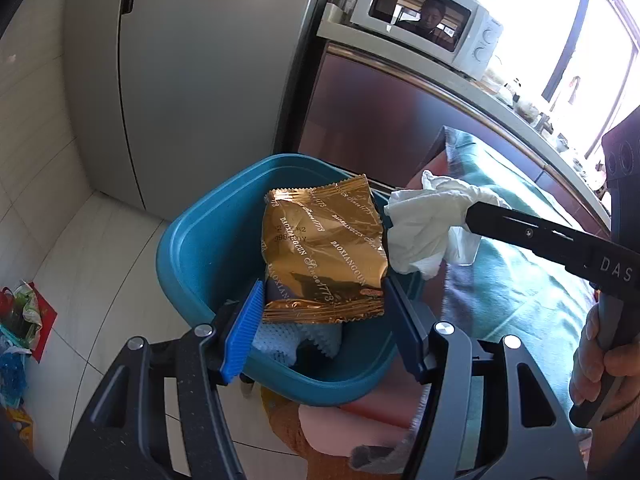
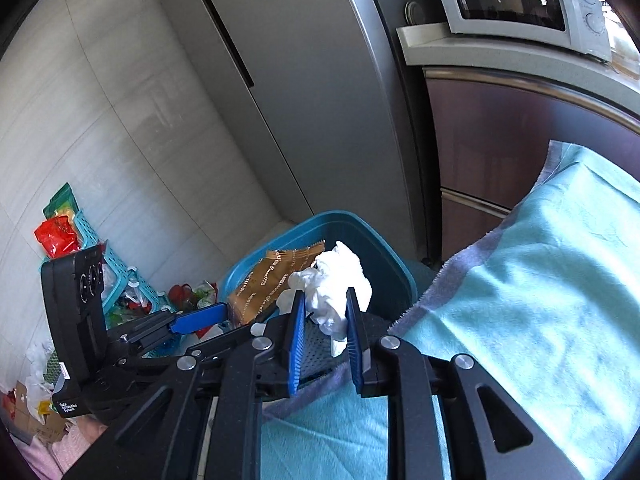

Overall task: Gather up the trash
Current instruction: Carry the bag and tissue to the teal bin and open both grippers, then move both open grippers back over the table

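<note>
The left gripper (image 1: 324, 312) is clamped on a gold snack wrapper (image 1: 324, 248), its blue pads (image 1: 244, 328) pressing the wrapper's lower edges from both sides, and holds it upright over the open mouth of a teal bin (image 1: 192, 240). Just to the right, the right gripper (image 2: 322, 312) has its narrow-set fingers closed on a crumpled white tissue (image 2: 332, 284) — the wad bulges out past the tips and hangs at the bin's right rim, touching the wrapper's edge. A teal cloth (image 2: 540, 280) covers the surface on the right. Farther off stand a grey fridge (image 1: 192, 72) and a white microwave (image 1: 432, 20) on a counter — bags of clutter (image 2: 60, 236) lie on the floor to the left.
</note>
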{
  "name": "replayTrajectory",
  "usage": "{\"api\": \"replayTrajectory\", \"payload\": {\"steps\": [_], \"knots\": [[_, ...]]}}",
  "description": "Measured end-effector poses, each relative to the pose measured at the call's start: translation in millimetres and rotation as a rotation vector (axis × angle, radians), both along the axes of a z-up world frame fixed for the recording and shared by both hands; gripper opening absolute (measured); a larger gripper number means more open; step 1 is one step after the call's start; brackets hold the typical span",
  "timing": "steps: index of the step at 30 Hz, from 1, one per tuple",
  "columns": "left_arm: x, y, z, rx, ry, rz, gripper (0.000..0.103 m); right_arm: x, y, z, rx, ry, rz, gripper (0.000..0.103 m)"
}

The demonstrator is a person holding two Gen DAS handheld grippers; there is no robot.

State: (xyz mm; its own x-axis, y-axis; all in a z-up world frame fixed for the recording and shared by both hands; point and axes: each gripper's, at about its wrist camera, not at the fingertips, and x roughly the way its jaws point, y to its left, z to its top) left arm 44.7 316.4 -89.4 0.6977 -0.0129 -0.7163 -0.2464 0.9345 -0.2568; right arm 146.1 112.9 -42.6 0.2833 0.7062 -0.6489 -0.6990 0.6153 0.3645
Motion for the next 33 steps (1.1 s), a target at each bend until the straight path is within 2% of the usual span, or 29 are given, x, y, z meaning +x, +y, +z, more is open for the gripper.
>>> {"api": "replayTrajectory", "payload": {"steps": [8,10,20,25,29,33], "knots": [[8,7,-10,-0.016,0.022,0.029,0.061,0,9,-7,-0.021,0.02,-0.003,0.032],[9,10,-12,-0.021,0.021,0.035,0.062,0,8,-7,-0.019,0.019,-0.007,0.04],[5,4,-4,-0.025,-0.01,0.026,0.062,-4,-16,-2,0.029,0.028,-0.024,0.041],[-3,-22,16,-0.031,-0.076,-0.055,0.064,-24,-54,15,0.07,-0.021,-0.037,0.041],[-7,-59,32,-0.033,-0.132,-0.163,0.066,-43,-99,28,0.1,-0.057,-0.079,0.041],[-3,-107,44,-0.043,-0.154,-0.289,0.066,-60,-149,34,0.122,-0.074,-0.154,0.041]]}}
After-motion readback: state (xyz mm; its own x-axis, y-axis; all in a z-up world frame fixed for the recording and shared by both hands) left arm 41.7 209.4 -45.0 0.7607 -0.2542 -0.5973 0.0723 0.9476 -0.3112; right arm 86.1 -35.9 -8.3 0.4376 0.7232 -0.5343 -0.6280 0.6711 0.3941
